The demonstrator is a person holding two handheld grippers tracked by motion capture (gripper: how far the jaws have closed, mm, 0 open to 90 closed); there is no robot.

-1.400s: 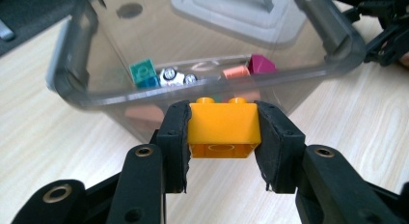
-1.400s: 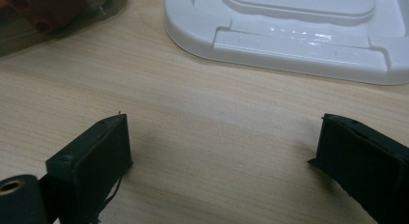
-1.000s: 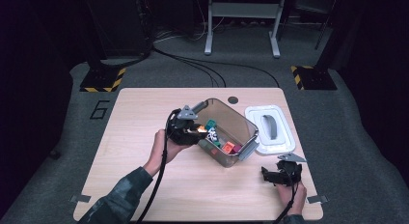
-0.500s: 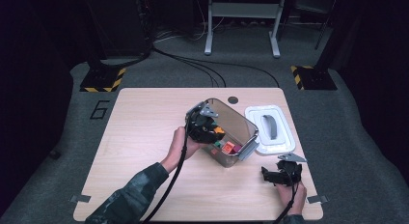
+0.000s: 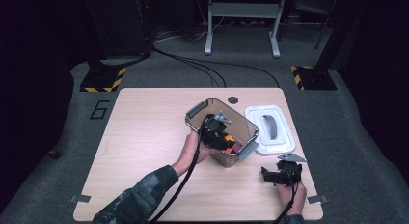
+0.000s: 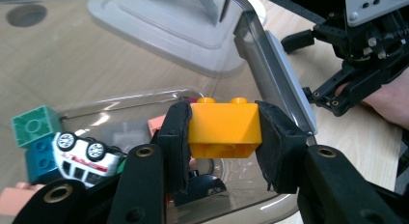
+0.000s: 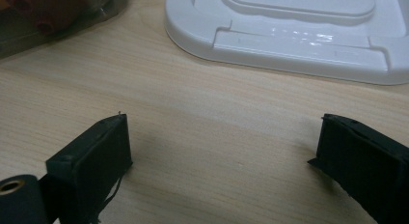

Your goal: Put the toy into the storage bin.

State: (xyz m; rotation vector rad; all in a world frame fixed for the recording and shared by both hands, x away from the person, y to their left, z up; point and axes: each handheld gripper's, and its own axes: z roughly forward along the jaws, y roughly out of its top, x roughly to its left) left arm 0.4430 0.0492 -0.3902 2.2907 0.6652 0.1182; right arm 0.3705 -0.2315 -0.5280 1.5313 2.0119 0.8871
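Left gripper view shows the left gripper [image 6: 224, 132] clamped on an orange brick [image 6: 224, 128], carried from beside the clear bin [image 5: 247, 129] to over its toys, ready to drop. Right gripper [image 7: 222, 151] rests wide open, empty.

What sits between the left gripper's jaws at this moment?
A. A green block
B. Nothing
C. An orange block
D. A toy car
C. In the left gripper view, the left gripper clamps an orange block between both pads, above the clear box; the toy car and green block lie inside the box.
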